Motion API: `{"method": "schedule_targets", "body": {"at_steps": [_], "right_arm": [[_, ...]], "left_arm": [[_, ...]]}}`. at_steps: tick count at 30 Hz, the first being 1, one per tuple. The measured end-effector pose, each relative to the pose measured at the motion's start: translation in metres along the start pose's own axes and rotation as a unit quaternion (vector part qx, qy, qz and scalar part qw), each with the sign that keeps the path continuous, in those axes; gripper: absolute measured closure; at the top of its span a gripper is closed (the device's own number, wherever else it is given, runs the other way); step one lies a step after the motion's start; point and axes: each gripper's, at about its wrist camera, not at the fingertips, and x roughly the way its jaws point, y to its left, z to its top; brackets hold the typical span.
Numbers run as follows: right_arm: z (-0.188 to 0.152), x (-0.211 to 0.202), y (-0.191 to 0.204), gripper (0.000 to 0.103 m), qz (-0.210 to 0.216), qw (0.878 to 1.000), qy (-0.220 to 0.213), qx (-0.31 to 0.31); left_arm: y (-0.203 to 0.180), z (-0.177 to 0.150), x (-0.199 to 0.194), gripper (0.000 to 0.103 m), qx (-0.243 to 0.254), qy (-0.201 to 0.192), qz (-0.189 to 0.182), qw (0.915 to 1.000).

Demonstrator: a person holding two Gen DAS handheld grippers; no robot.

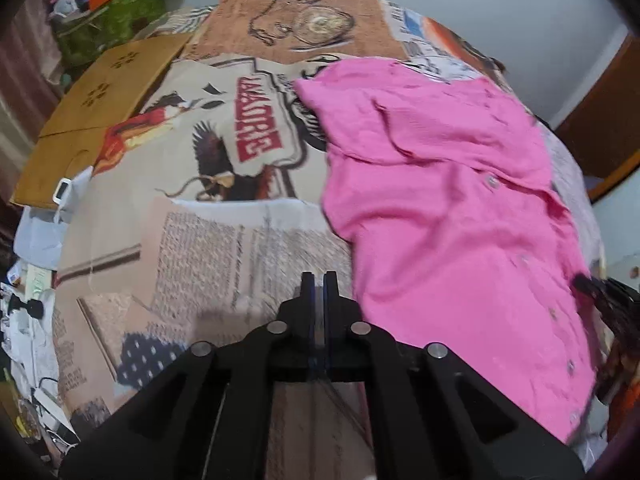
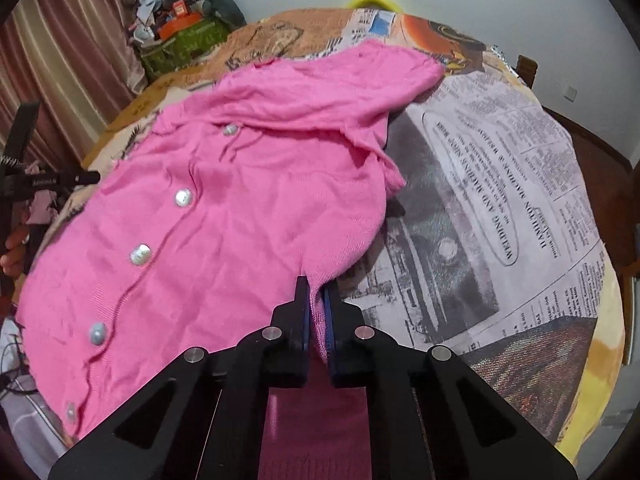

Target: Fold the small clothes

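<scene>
A pink buttoned cardigan point(image 2: 240, 200) lies spread and rumpled on the bed, with its row of pearly buttons point(image 2: 140, 255) running down the left. My right gripper point(image 2: 317, 292) is shut on the cardigan's near right edge, and pink knit shows pinched between its blue pads. In the left wrist view the cardigan point(image 1: 440, 200) lies to the right. My left gripper point(image 1: 319, 280) hangs over the printed bed cover beside the cardigan's left edge. Its jaws are shut with no cloth between them.
The bed cover point(image 2: 500, 200) carries newspaper and poster prints. A flat cardboard sheet point(image 1: 100, 108) lies at the far left of the bed. A green box piled with clutter point(image 1: 116, 16) stands behind it, by a curtain point(image 2: 60, 60). Papers and cables point(image 1: 28, 340) litter the floor at left.
</scene>
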Motion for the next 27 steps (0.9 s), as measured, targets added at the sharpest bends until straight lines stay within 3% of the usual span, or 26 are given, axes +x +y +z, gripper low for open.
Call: {"method": "schedule_targets", "body": {"at_steps": [5,7,9,11,13,15,18,27], "right_arm": [[0.001,-0.010,-0.005,0.097,0.000,1.000,-0.018,0.015],[0.000,-0.012,-0.006,0.097,0.001,1.000,-0.022,0.020],[-0.001,-0.014,-0.007,0.097,0.001,0.999,-0.023,0.024],[-0.001,-0.015,-0.007,0.097,0.005,0.999,-0.025,0.027],[-0.001,-0.016,-0.005,0.097,0.005,0.999,-0.028,0.025],[0.001,-0.018,-0.003,0.098,0.008,0.999,-0.032,0.023],[0.005,-0.024,0.001,0.098,0.013,0.999,-0.044,0.019],[0.041,-0.045,0.007,0.098,0.025,0.995,-0.094,0.004]], "left_arm": [[-0.008,-0.016,0.000,0.073,-0.007,0.025,-0.039,0.9989],[-0.013,-0.023,0.006,0.073,-0.005,0.040,-0.049,0.9980],[-0.021,-0.029,0.008,0.073,0.010,0.030,-0.044,0.9986],[-0.029,-0.031,0.009,0.078,0.024,0.023,-0.036,0.9988],[-0.031,-0.029,0.010,0.095,0.021,0.027,-0.052,0.9980],[-0.033,-0.025,0.010,0.099,0.020,0.029,-0.047,0.9983],[-0.041,-0.021,-0.002,0.099,0.038,-0.003,-0.010,0.9992],[-0.047,0.038,-0.062,0.099,0.048,-0.121,-0.005,0.9915]]}}
